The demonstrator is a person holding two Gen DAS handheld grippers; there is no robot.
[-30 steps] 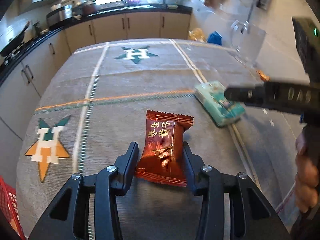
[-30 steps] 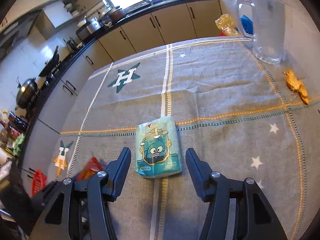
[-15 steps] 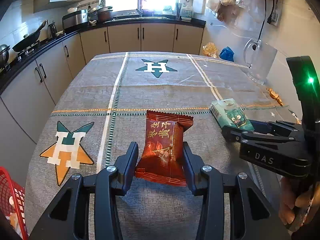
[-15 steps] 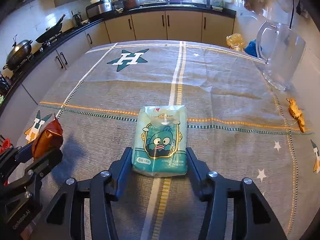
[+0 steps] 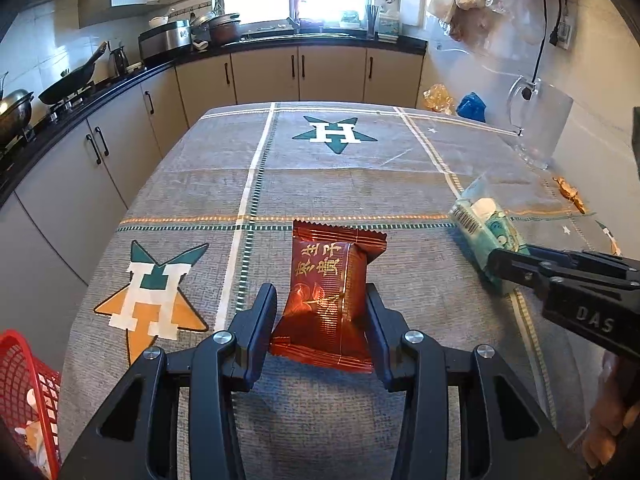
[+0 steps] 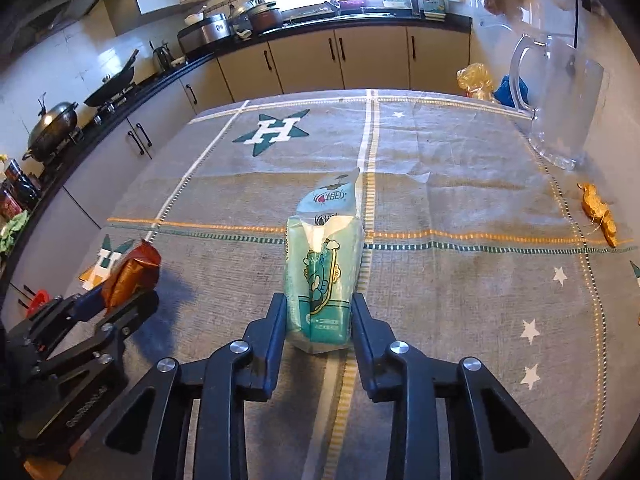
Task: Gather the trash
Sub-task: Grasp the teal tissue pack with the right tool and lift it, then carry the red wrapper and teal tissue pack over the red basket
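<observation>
Left gripper (image 5: 322,316) pinches a red snack packet (image 5: 328,300); right gripper (image 6: 319,312) squeezes a tissue pack (image 6: 322,276), both clamped for binning.

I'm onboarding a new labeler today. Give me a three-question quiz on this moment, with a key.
1. True or false: the left gripper is shut on the red snack packet.
2. The right gripper holds: A) glass pitcher B) teal tissue pack C) orange wrapper
3. Fill in: the red ____ sits at the table's near-left edge.

Key: 1 true; 2 B, the teal tissue pack; 3 basket.
</observation>
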